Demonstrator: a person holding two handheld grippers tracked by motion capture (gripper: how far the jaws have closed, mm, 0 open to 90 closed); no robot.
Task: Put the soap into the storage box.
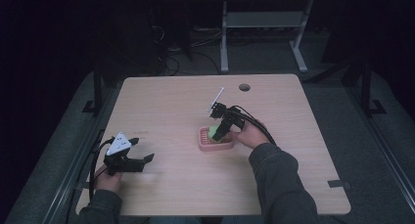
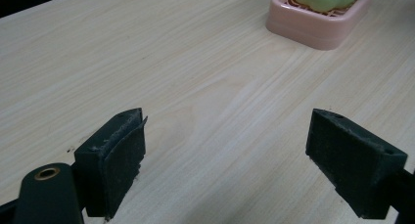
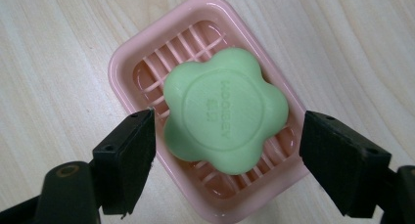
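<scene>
My left hand-held gripper [image 1: 139, 150] waits at the left side of the tabletop [image 1: 166, 101], low over the bare wood. Its jaws are spread wide and hold nothing. It is well apart from the dish, so I leave it there, out of the way.

Near the middle of the tabletop sits the pink soap dish [image 3: 128, 57]. The green soap [image 3: 225, 109] lies in it — shaped like a flower, resting flat on the pink ribs.

My right hand-held gripper [image 3: 227, 153] is right above the dish, pointing down. Its jaws are spread too, one on each side of the soap, not touching it yet.

I think the job now is to grab the soap. To do it well, I go down slowly until the pads are beside the soap's thick edge, inside the dish walls. The soap sits a bit toward one pad, so I center first. Then I squeeze gently — soap is slippery and can pop out. I lift straight up, so the dish does not tip or slide.
</scene>
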